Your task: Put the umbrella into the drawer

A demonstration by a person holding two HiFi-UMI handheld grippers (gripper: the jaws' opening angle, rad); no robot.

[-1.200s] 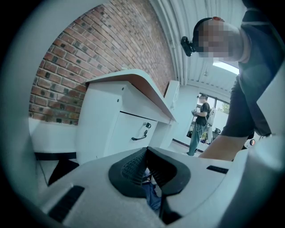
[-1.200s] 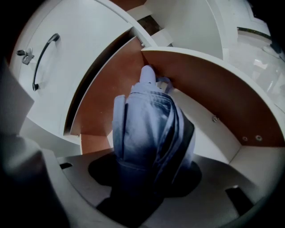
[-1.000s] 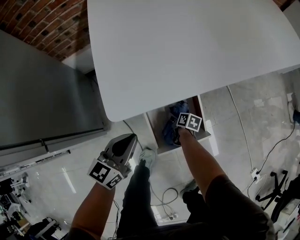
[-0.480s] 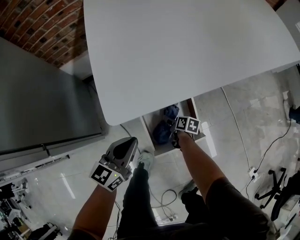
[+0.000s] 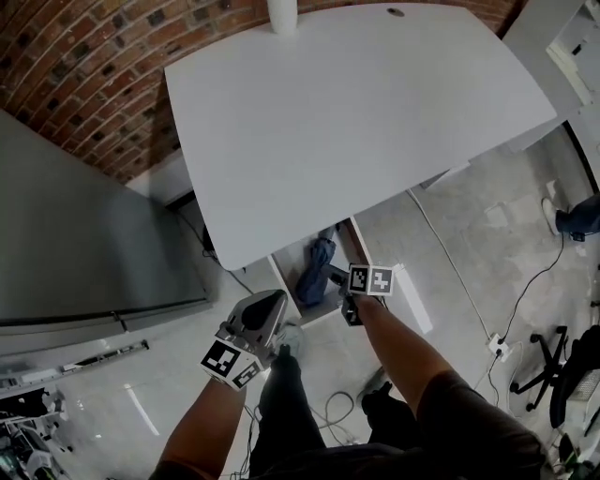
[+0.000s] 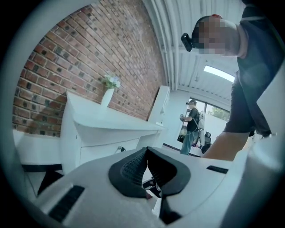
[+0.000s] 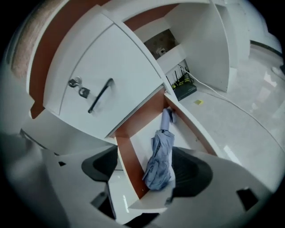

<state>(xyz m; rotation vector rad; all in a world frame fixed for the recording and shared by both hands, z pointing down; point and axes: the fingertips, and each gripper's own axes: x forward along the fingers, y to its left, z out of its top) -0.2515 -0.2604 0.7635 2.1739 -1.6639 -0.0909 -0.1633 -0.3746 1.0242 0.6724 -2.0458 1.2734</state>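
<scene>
In the head view the near edge of the table (image 5: 356,122) hides the back of the drawer (image 5: 284,286) and the far end of the umbrella (image 5: 317,272). The vase (image 5: 282,11) at the far edge is cut off by the picture's top.

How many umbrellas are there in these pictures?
1. A folded blue fabric umbrella lies in the open white drawer with brown side walls under the white desk. Others may be hidden behind the closed white front with a black handle.

umbrella (image 7: 159,158) in drawer (image 7: 128,156), drawer under desk (image 5: 356,122)
</scene>
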